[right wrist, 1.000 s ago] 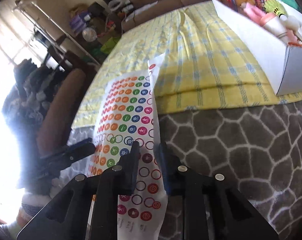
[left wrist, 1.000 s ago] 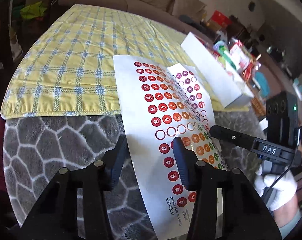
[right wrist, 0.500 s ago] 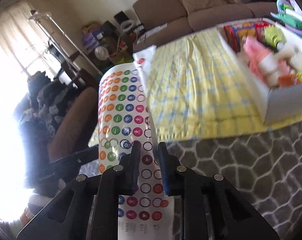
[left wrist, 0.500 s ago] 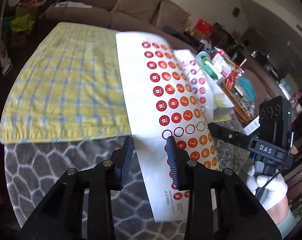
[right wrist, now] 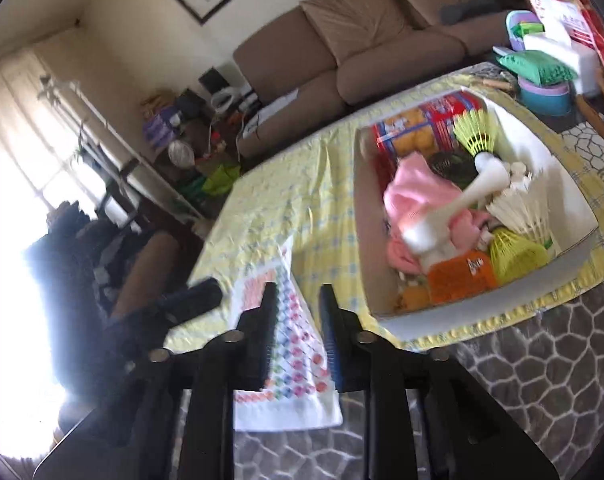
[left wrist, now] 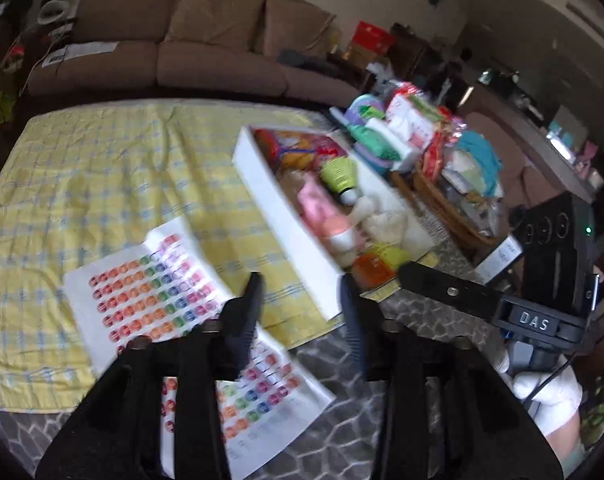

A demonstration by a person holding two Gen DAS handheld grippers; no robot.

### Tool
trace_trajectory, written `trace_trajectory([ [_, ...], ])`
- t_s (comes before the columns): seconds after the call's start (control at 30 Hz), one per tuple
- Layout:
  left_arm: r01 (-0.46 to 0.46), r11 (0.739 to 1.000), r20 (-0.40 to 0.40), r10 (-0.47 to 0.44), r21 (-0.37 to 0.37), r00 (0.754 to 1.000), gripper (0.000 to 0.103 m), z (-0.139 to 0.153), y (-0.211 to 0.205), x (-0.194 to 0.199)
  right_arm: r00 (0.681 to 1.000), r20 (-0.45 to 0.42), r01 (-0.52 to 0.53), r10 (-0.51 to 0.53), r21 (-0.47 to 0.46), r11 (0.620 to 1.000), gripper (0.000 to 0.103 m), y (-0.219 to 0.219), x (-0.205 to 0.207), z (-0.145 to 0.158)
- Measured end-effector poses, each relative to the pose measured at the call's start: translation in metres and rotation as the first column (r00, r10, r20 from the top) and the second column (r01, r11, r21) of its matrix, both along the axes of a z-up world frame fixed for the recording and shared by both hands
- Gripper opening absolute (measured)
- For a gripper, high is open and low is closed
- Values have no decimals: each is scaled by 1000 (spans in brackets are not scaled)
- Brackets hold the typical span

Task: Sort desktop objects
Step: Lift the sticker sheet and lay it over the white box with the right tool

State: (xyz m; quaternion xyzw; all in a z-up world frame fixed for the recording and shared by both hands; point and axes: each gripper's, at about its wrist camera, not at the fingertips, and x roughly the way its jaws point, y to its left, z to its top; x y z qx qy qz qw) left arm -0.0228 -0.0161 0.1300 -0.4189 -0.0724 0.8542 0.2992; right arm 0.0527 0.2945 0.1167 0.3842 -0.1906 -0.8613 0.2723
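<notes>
Sticker sheet (left wrist: 150, 300) released, lower left on yellow cloth (left wrist: 82, 184); left gripper (left wrist: 302, 304) and right gripper (right wrist: 298, 320) just opened, empty. Next: regrasp sheet, carry to white box (left wrist: 286, 224).

Sticker sheet (left wrist: 150, 300) blurred (near corner behind jaws)

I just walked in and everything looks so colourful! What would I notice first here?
Probably the sticker sheet full of bright dots, lying half on the yellow checked cloth near the table's front edge. Right of it stands a white box stuffed with things: a pink cloth, a white bottle, yellow-green shuttlecocks. Behind the table sits a long brown sofa.
</notes>
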Motion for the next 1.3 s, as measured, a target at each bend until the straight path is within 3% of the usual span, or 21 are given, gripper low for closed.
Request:
trace_trajectory([
  [0.03,-18,1000,9,18,-10,1000,59,-6,-10,1,1000,-7,-18,18,18,1000,51,-4,1,-4],
  [0.07,-42,999,24,43,-27,999,65,-16,-27,2,999,7,-48,48,33,998,55,-12,0,-12],
  [0.17,-119,985,62,128,-127,990,67,-47,-66,11,992,41,-120,118,69,990,55,-34,1,-23],
  [0.3,-200,966,160,226,-164,961,68,-92,-113,18,987,60,-160,151,182,970,55,-71,-4,-34],
  [0.37,-213,971,212,232,-107,950,72,-108,-129,20,985,72,-168,155,231,958,55,-83,-8,-43],
  [0.47,-185,982,197,189,-39,962,85,-108,-127,23,985,80,-172,155,317,933,55,-100,-18,-59],
  [0.6,-152,988,175,150,-3,973,88,-109,-120,25,985,118,-161,129,318,934,55,-104,-29,-75],
  [0.73,-165,981,214,142,97,967,88,-109,-122,20,982,141,-160,123,287,944,55,-108,-41,-84],
  [0.83,-175,973,248,133,154,960,88,-111,-122,14,967,205,-193,148,218,957,46,-110,-42,-93],
  [0.9,-172,970,267,123,169,956,87,-110,-122,13,955,228,-216,188,105,971,45,-106,-41,-94],
  [1.0,-180,963,295,116,200,948,80,-113,-126,10,954,229,-220,193,98,971,45,-102,-40,-94],
  [1.17,-193,963,308,130,186,942,48,-117,-130,5,946,254,-217,202,34,976,44,-100,-42,-99],
  [1.23,-200,962,305,138,184,942,40,-118,-131,4,942,260,-209,211,-36,977,44,-99,-44,-101],
  [1.3,-208,955,311,135,213,941,40,-118,-134,4,943,257,-197,213,-84,977,44,-96,-45,-100],
])
